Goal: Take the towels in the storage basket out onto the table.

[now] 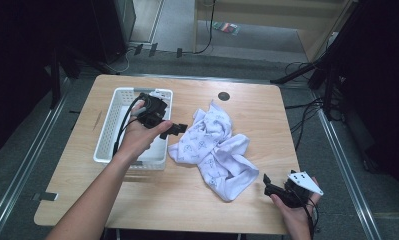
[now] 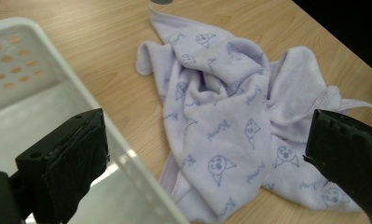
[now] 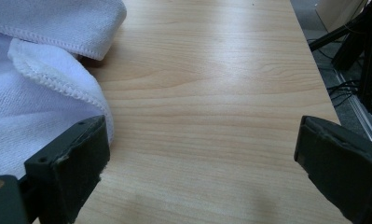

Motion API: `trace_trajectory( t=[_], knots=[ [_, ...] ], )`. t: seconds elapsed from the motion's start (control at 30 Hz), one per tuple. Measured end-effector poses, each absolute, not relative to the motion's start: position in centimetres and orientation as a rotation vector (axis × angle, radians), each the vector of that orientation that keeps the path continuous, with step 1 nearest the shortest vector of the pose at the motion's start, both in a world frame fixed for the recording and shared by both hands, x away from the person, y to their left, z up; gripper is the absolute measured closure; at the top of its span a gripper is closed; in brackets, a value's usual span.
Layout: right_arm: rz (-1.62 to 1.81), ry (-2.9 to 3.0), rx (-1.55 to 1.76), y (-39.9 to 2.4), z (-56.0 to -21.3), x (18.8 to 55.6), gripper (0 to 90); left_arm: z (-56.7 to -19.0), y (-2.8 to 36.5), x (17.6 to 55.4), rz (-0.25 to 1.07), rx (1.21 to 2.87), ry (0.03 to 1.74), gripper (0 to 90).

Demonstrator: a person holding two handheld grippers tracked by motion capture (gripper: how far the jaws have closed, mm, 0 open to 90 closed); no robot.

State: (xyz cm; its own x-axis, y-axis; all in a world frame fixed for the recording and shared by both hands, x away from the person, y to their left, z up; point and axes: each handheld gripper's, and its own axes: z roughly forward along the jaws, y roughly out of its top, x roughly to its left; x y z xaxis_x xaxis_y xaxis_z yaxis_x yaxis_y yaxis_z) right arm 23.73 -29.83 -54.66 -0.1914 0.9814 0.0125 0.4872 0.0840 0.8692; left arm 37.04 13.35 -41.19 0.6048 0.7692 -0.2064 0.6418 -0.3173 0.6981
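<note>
A crumpled pale lilac cloth (image 1: 214, 147) with small printed faces lies at the middle of the wooden table (image 1: 257, 105). My left gripper (image 1: 173, 129) hovers over the right rim of a white perforated basket (image 1: 112, 120), its jaws open and pointing toward the cloth (image 2: 230, 121). The basket wall (image 2: 44, 70) sits under the left jaw in the left gripper view. My right gripper (image 1: 268, 185) rests near the table's front right corner, open, just beside the cloth's lower edge (image 3: 44, 93). Nothing lies between either pair of jaws.
A round dark hole (image 1: 224, 96) marks the table near its far edge. Bare wood (image 3: 211, 93) stretches ahead of the right gripper to the table's right edge. Cables and dark stand legs (image 1: 307, 75) lie on the floor beyond the table.
</note>
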Motion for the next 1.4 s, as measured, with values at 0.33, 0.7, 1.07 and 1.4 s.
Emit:
trace_trajectory(
  t=[0.33,0.7,1.07,1.4],
  knots=[
    [1.026,1.752,1.458,-29.8,-54.7,23.8,3.2,-40.9,17.2,34.8,0.284,2.004,1.141,0.0],
    [1.023,1.747,1.463,-29.8,-54.7,23.7,3.3,-41.7,20.5,32.2,0.399,1.952,1.174,0.0],
    [1.019,1.748,1.464,-29.8,-54.7,23.7,3.4,-43.3,24.4,28.6,0.510,1.825,1.206,0.0],
    [1.014,1.746,1.471,-29.8,-54.7,23.8,3.4,-45.5,27.9,25.9,0.566,1.752,1.253,0.0]
  ],
)
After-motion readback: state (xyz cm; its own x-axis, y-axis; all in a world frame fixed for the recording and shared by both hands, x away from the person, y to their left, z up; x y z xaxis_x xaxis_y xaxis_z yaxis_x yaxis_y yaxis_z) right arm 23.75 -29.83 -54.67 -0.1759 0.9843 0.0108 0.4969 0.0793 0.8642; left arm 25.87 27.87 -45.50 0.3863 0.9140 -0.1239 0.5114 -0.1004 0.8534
